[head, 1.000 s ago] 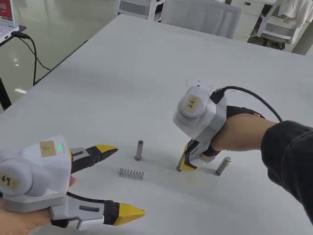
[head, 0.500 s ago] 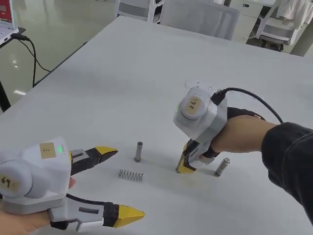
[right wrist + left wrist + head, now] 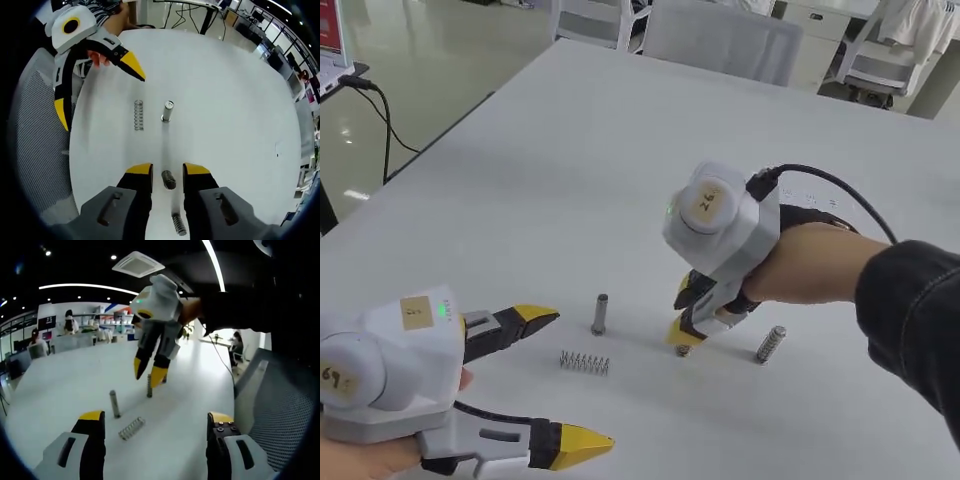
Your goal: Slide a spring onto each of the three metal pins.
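Observation:
Three short metal pins stand on the white table [image 3: 570, 170]. The bare pin [image 3: 599, 313] [image 3: 167, 111] [image 3: 115, 403] is upright, with a loose spring [image 3: 584, 361] [image 3: 138, 114] [image 3: 131, 428] lying beside it. A second pin wearing a spring [image 3: 682, 350] [image 3: 168, 179] [image 3: 149, 386] stands right under my right gripper [image 3: 682, 312] [image 3: 167, 172] [image 3: 147, 375], whose jaws point down, slightly apart, clear of it. A third sprung pin [image 3: 770, 343] [image 3: 178, 223] stands further right. My left gripper [image 3: 570, 378] [image 3: 156, 419] hovers wide open, holding nothing, just left of the loose spring.
The table's left edge [image 3: 440, 130] drops to the floor, where a black cable [image 3: 388, 110] runs. Grey chairs [image 3: 720, 40] stand at the far side. The right gripper's cable [image 3: 840, 195] arcs over the person's dark sleeve [image 3: 910, 320].
My right gripper has lifted off the table and its jaws have parted a little, uncovering the sprung pin beneath. The left gripper has barely moved.

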Demonstrator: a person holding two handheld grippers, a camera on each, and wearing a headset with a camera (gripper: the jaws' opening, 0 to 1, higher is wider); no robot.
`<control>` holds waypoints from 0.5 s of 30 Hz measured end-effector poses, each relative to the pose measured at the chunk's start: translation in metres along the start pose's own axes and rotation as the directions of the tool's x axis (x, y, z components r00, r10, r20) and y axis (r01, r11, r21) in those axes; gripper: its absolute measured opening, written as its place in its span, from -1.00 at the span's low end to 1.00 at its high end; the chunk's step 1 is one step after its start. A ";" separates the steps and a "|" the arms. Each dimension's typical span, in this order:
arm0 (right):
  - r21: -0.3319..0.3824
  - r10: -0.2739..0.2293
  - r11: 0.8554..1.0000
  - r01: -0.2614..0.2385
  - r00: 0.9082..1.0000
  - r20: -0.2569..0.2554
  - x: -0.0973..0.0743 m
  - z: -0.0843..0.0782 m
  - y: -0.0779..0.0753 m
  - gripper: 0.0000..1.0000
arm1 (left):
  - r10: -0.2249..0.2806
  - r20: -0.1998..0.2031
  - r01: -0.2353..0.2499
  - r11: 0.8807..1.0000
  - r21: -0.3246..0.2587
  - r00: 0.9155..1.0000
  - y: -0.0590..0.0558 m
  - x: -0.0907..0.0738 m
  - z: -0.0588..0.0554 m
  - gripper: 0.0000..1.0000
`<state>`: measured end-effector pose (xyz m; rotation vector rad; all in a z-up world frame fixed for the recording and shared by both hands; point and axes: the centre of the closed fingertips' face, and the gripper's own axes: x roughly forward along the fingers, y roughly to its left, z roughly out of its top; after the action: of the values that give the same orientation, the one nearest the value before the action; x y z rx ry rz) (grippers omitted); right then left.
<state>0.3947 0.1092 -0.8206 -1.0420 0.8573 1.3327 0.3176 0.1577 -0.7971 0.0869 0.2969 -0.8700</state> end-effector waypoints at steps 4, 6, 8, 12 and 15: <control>-0.021 0.009 1.000 -0.009 1.000 0.011 0.000 0.010 0.007 -0.58 | 0.004 0.001 -0.004 1.000 0.000 1.000 0.000 -0.002 0.000 0.59; -0.031 0.015 0.999 -0.014 1.000 0.016 0.000 0.015 0.011 -0.58 | 0.005 0.001 -0.005 1.000 0.000 1.000 0.000 -0.002 0.000 0.59; -0.038 0.023 0.999 -0.022 1.000 0.019 0.001 0.019 0.015 -0.59 | 0.007 0.000 -0.007 1.000 0.001 1.000 0.000 -0.003 0.000 0.59; -0.051 0.034 0.998 -0.033 0.999 0.027 0.004 0.026 0.022 -0.61 | 0.009 0.000 -0.009 1.000 -0.002 1.000 0.001 -0.004 -0.001 0.59; -0.056 0.048 0.997 -0.046 0.998 0.032 0.006 0.031 0.027 -0.63 | 0.009 -0.002 -0.009 1.000 -0.002 1.000 0.001 -0.004 -0.002 0.59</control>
<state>0.3658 0.1387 -0.8191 -1.0453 0.8285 1.4164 0.3153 0.1616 -0.7977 0.0869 0.2989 -0.8607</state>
